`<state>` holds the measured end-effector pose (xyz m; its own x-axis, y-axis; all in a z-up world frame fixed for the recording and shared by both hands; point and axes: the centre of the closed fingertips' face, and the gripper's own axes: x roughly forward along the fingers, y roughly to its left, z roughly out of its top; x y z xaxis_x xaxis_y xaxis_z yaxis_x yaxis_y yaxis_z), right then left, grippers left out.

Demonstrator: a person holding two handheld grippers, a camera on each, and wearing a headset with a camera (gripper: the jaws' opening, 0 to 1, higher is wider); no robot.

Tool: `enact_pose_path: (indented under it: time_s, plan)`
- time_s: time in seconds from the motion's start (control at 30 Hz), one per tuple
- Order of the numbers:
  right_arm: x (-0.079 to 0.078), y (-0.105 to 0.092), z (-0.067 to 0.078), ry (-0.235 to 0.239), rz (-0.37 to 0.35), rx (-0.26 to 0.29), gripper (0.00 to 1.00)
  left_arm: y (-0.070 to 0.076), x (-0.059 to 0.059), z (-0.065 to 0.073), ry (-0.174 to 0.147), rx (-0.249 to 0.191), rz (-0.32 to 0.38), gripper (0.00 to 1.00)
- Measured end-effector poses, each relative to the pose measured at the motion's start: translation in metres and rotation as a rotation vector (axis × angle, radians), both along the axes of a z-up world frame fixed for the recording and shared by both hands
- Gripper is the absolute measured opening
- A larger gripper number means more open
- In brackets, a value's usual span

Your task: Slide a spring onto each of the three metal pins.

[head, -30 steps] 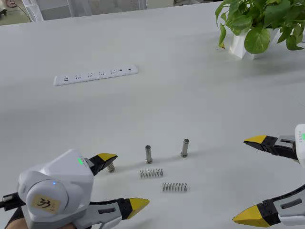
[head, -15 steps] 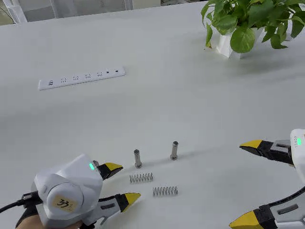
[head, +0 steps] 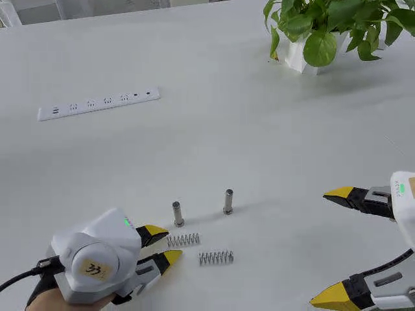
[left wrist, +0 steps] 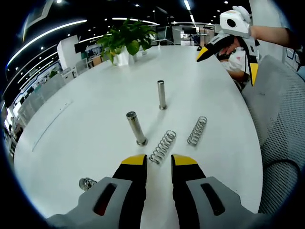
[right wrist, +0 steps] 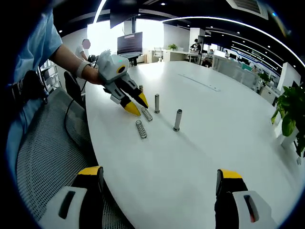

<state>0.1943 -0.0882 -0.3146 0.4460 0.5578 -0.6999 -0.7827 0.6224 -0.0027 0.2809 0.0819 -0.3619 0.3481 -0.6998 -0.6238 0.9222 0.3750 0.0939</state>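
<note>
Two steel pins stand upright on the white table, one on the left (head: 177,214) (left wrist: 136,128) and one on the right (head: 228,201) (left wrist: 161,94). A third short pin (left wrist: 86,182), seemingly with coils around it, sits left of my left jaws. Two loose springs lie flat, the near spring (head: 183,240) (left wrist: 162,146) and the far spring (head: 216,257) (left wrist: 197,130). My left gripper (head: 163,244) (left wrist: 158,162) is open by a narrow gap, empty, its tips just short of the near spring's end. My right gripper (head: 332,246) (right wrist: 160,174) stays wide open and empty, well right of the springs.
A white power strip (head: 98,103) lies at the back left. A potted plant (head: 318,32) stands at the back right. In the right gripper view the table edge (right wrist: 102,157) curves near, with a person's arm and mesh chairs beyond it.
My left gripper's jaws have drawn in from a wide spread to a narrow gap and now point at the near spring. The head camera has shifted. The right gripper stays wide open.
</note>
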Motion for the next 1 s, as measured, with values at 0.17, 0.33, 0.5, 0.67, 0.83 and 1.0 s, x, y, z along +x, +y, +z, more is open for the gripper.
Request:
enact_pose_path:
  time_s: [0.17, 0.33, 0.5, 0.67, 0.83, 1.0]
  plan:
    - [-0.0003, 0.0027, -0.0005, 0.002, 0.006, 0.005, 0.99, 0.0013, -0.0013, -0.0012, 0.01, 0.001, 0.004, 0.11]
    - [-0.0003, 0.0041, -0.0013, 0.003, 0.009, 0.005, 0.98, 0.0022, -0.0019, -0.0006, 0.019, -0.005, 0.011, 0.08]
    - [-0.0008, 0.0063, -0.002, 0.005, 0.015, 0.005, 0.98, 0.0047, -0.0018, 0.0002, 0.017, -0.007, 0.017, 0.08]
    - [-0.0013, 0.0076, -0.0027, 0.006, 0.019, 0.003, 0.98, 0.006, -0.0046, -0.0006, 0.037, -0.016, 0.033, 0.08]
    - [-0.0017, 0.0083, -0.0025, 0.007, 0.02, 0.003, 0.97, 0.0065, -0.0064, -0.0023, 0.031, -0.013, 0.032, 0.08]
    - [-0.0025, 0.0076, -0.0028, 0.01, 0.017, 0.002, 0.97, 0.0053, -0.0066, -0.0013, 0.021, -0.013, 0.021, 0.18]
